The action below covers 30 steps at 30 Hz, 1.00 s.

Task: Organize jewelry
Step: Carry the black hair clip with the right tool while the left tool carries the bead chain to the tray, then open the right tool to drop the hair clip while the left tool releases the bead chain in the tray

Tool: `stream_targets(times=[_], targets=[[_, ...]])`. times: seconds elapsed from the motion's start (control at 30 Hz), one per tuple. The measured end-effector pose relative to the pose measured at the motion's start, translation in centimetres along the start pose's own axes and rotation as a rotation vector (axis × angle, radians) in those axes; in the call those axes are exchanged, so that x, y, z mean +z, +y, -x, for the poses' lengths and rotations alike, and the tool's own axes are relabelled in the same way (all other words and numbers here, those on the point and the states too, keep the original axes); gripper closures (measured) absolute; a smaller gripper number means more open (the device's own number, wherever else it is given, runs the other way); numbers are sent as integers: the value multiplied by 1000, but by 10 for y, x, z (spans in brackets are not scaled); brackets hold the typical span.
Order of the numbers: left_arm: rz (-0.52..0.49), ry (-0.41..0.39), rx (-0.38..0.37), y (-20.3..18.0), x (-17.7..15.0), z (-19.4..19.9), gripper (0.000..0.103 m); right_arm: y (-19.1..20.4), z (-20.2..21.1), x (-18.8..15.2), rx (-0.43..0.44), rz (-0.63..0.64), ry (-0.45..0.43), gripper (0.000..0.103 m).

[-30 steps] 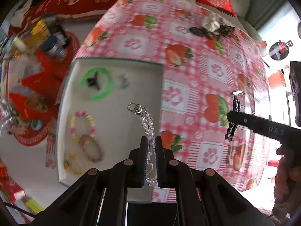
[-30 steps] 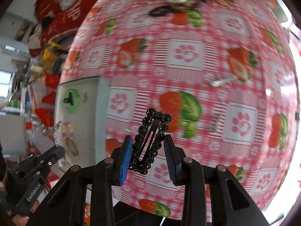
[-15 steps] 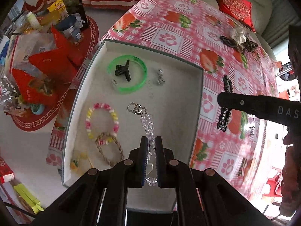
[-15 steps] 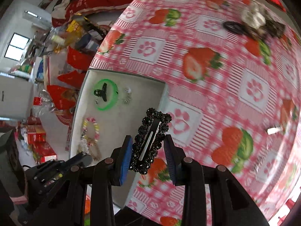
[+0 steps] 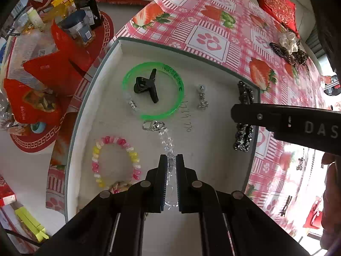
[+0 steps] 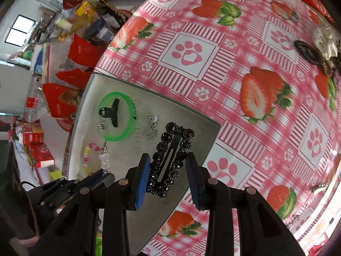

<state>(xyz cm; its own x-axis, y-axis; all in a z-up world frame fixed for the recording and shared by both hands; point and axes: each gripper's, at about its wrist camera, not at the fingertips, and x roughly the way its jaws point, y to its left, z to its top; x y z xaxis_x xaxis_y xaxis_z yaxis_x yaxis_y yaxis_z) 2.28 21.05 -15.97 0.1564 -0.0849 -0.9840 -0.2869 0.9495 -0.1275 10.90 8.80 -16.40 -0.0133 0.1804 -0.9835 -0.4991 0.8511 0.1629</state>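
The left gripper point(image 5: 171, 166) is clamped on a clear bead chain point(image 5: 167, 143), which hangs over the grey tray point(image 5: 213, 170); its metal clasp point(image 5: 153, 125) is just beside the green bangle point(image 5: 179, 87). The right gripper point(image 6: 168, 170) grips a black beaded hair clip point(image 6: 172, 157) above the tray's right part. In the tray also lie a pink and yellow bracelet point(image 5: 96, 160), a small earring point(image 5: 202, 98) and, inside the bangle, a black claw clip point(image 5: 149, 85). Further on the strawberry tablecloth point(image 6: 234, 42) lie more hair accessories point(image 5: 287, 49).

Braided bracelet point(image 5: 119, 186) half tucked behind left gripper point(image 5: 169, 183); black hair clip point(image 5: 244, 117) crossed by right gripper point(image 5: 277, 121).
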Motion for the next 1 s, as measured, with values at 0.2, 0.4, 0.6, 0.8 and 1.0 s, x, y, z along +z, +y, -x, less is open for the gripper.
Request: stream_targets(times=[0.2,0.4,0.6,0.8,1.0], targets=[[3,14,12,1,0,-12,90,3,-17,8,-35,19,33,66],[0,18,31,2,0,-18,90,4,-31,11,-65,36,57,66],[-10,24,34,1,-1,-21,89,2,-38,13,-65,24,59,64],[-25,35,69,-4,2,-22,89,7,-41,15,-64,25,58,59],[-22,22,101,-2,2,-15,89,7,-25,18,-35,-5,27,45]])
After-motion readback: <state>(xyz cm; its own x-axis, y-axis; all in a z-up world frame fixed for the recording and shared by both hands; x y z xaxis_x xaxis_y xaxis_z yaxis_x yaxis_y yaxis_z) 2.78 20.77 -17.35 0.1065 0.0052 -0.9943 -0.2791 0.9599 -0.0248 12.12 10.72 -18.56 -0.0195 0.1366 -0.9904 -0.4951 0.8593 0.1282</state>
